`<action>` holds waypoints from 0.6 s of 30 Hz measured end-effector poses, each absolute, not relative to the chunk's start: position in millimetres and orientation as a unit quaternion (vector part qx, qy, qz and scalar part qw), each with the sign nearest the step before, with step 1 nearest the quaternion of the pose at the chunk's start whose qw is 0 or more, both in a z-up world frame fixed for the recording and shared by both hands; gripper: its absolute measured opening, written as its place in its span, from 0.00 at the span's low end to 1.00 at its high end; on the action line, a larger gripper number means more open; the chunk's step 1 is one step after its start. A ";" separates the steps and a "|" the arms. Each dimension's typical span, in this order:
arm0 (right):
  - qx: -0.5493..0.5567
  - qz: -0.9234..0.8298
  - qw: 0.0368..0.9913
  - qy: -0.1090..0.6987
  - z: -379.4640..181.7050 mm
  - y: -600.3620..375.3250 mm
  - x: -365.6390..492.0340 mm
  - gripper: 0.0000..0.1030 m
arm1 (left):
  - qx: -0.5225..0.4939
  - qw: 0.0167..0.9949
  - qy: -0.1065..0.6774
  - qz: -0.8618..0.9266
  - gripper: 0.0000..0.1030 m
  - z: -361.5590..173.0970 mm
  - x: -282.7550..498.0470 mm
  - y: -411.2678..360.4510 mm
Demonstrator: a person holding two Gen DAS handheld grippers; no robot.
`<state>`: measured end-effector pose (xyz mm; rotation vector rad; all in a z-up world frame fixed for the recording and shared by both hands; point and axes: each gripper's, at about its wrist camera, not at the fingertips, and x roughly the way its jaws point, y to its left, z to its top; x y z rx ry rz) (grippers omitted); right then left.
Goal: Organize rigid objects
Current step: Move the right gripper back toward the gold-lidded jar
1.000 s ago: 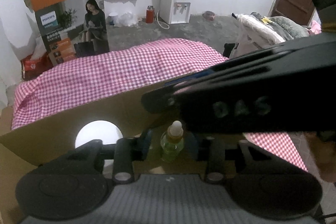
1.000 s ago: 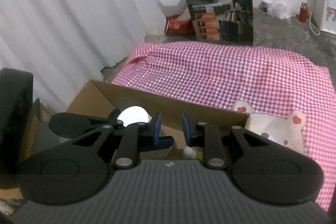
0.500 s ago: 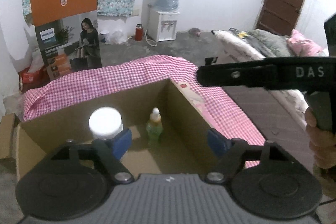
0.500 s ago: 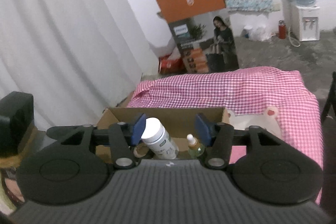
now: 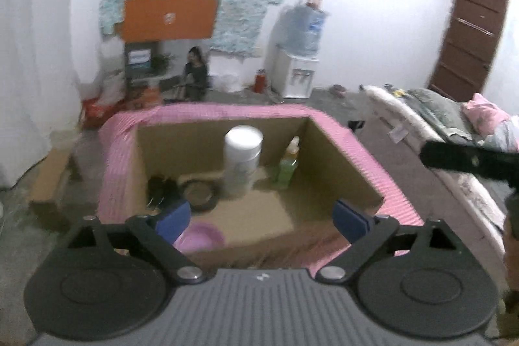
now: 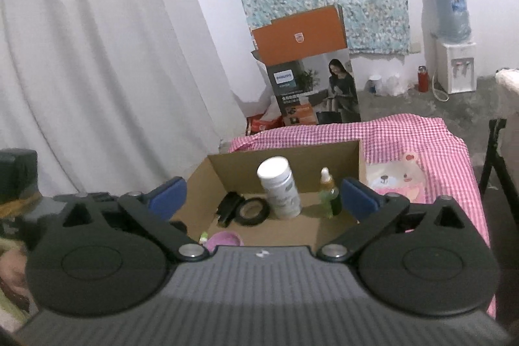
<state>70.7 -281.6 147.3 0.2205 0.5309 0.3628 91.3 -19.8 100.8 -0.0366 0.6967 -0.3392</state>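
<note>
An open cardboard box (image 5: pixel 181 148) (image 6: pixel 308 158) sits on a pink checked cloth (image 6: pixel 405 132). Inside stand a white jar (image 5: pixel 243 158) (image 6: pixel 279 190) and a small green dropper bottle (image 5: pixel 287 167) (image 6: pixel 329 193). A black tape roll (image 5: pixel 198 195) (image 6: pixel 252 209), a black tool (image 6: pixel 228 206) and a purple lid (image 5: pixel 199 237) (image 6: pixel 223 240) lie on the box floor. My left gripper (image 5: pixel 261 219) hovers back from the box, its jaws opening with nothing between them. My right gripper (image 6: pixel 264 196) is also back from the box, its jaws opening and empty. Its arm (image 5: pixel 470 161) shows at the right.
A tall printed carton (image 6: pixel 308 70) stands behind the cloth by a white curtain (image 6: pixel 97 54). A water dispenser (image 6: pixel 454 60) is at the far wall. Bedding (image 5: pixel 438 119) lies to the right near a brown door (image 5: pixel 470 41).
Both grippers have drawn back and up from the box, and their jaws have spread from nearly shut to wide. The jar and the green bottle stay standing in the box.
</note>
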 end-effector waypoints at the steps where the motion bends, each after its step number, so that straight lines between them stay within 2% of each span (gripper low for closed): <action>1: 0.100 0.174 0.943 0.267 142.5 -273.1 64.3 0.99 | -0.026 0.921 0.352 -0.163 0.93 95.1 85.7 -13.8; 3: 0.073 0.155 0.943 0.285 129.1 -257.8 51.1 0.99 | -0.042 0.911 0.376 -0.167 0.97 82.4 76.0 -3.3; 8: 0.003 0.112 0.934 0.340 99.3 -218.6 42.4 0.99 | -0.079 0.898 0.406 -0.148 0.98 47.6 52.5 15.8; 11: -0.019 0.095 0.934 0.343 90.6 -205.4 37.6 0.99 | -0.094 0.896 0.410 -0.143 1.00 33.4 42.3 20.2; 14: -0.005 0.105 0.937 0.334 87.0 -207.0 37.3 0.99 | -0.095 0.897 0.406 -0.144 1.00 25.9 36.0 20.8; 18: 0.068 0.141 0.921 0.356 73.7 -224.6 50.8 0.99 | -0.085 0.896 0.404 -0.166 1.00 18.3 37.8 12.3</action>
